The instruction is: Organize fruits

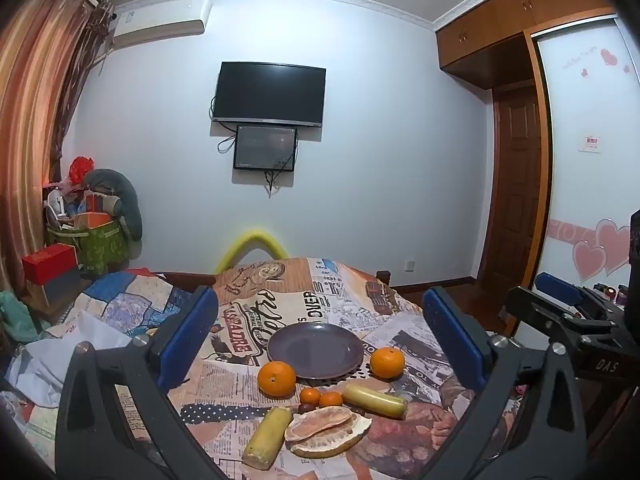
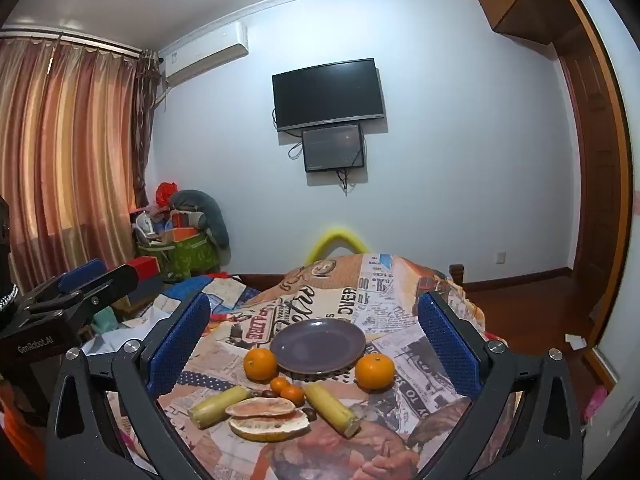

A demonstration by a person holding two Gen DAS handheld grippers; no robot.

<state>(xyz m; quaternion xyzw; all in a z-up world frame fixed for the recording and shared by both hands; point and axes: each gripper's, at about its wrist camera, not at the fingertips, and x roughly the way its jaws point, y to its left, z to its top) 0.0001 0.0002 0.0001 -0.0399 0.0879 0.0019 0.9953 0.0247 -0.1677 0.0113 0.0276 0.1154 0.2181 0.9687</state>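
Bedroom setup, newspaper-print cloth [image 1: 312, 304] covering the work surface. Purple plate [image 1: 315, 350] sits mid-cloth, bare. Around it: one orange [image 1: 276, 378] at its 7 o'clock, another orange [image 1: 387, 362] at 4 o'clock, two small tangerines [image 1: 320, 397] at 6 o'clock, then pomelo slices [image 1: 326, 431] and two yellow cane pieces [image 1: 267, 436] nearer the cameras. Left gripper [image 1: 320, 340] jaws wide apart, nothing held, fruit ahead between the fingers, untouched. Right gripper [image 2: 314, 344] same: spread, empty, short of the fruit.
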